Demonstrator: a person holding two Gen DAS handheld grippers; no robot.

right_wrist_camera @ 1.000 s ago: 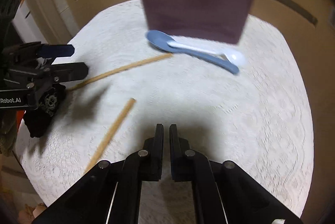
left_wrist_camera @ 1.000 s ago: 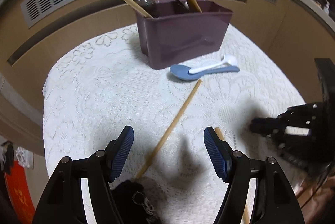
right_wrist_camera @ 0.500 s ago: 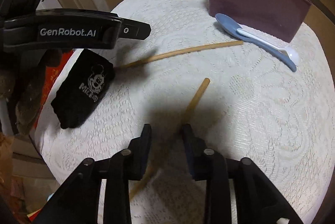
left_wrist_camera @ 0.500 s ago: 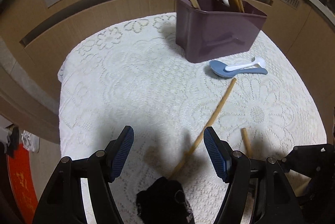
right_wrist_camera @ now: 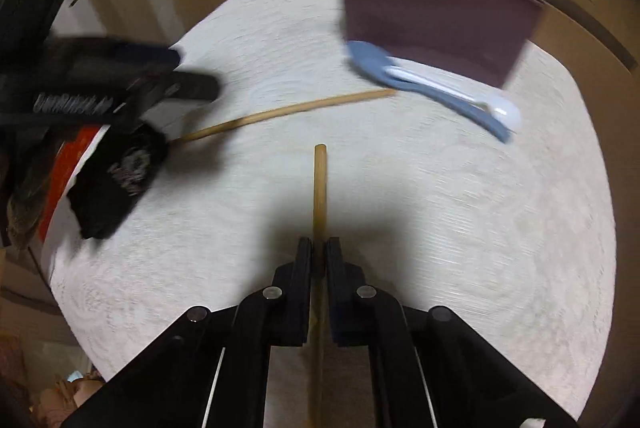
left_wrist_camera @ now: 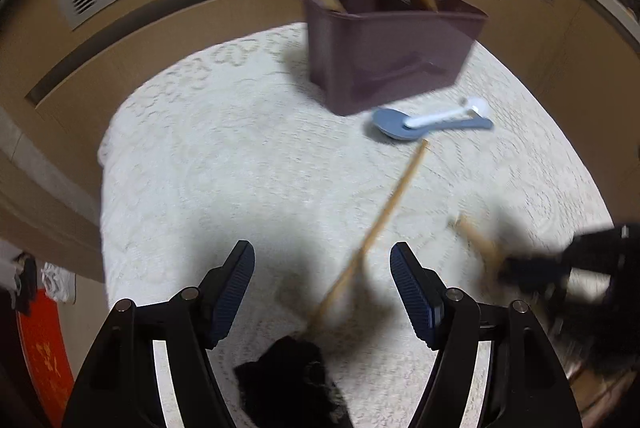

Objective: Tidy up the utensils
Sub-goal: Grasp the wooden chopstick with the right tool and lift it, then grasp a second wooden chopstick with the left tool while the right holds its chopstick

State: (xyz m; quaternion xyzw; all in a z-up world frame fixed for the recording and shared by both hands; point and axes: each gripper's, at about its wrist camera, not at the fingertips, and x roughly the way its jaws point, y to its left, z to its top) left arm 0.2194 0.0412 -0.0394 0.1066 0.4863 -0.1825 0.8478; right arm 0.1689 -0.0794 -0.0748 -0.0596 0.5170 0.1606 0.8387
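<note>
Two chopsticks remain outside the maroon bin (right_wrist_camera: 436, 16). Right hand-held gripper (right_wrist_camera: 319, 260) is clenched on one chopstick (right_wrist_camera: 319, 184), stick pointing toward the bin at the desk's far edge. Left hand-held gripper (left_wrist_camera: 322, 292) is spread wide, unloaded, above the second chopstick (left_wrist_camera: 384, 220) lying diagonally mid-desk (left_wrist_camera: 224, 164). Blue spoon (left_wrist_camera: 394, 124) and white spoon (left_wrist_camera: 448, 114) lie just beside the bin. Risk: the narrow pinch may let the stick pivot or slip, missing the bin.
</note>
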